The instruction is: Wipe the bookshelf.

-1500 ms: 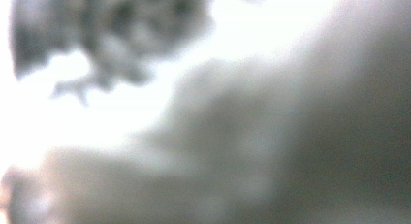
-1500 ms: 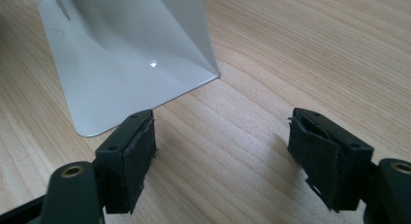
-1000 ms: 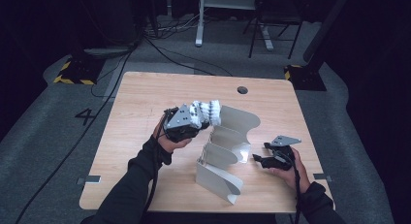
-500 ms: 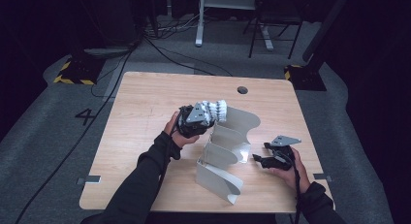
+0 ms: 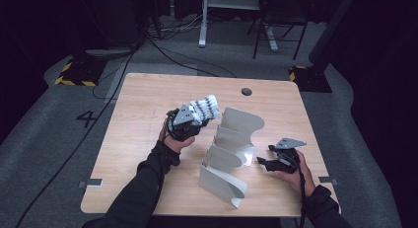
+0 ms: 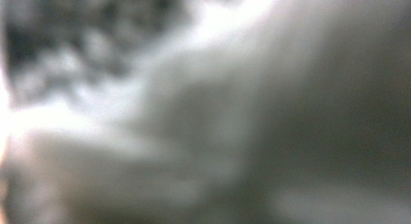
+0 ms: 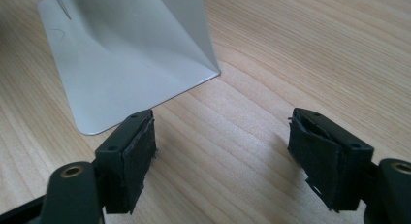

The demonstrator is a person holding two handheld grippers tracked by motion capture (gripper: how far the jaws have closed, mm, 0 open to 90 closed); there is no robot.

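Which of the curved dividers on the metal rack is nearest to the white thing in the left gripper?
The rearmost divider, at the rack's far end; the others stand closer to the person.

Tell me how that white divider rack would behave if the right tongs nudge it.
The rack looks like thin bent sheet, so probably light and apt to slide on the smooth wooden table. Its tall upright fins suggest it might tip if pushed high. The right tongs, open beside its flat base, should push low.

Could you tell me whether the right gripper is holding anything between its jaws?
No, the right gripper has its jaws wide apart over bare wooden table, beside the grey metal rack.
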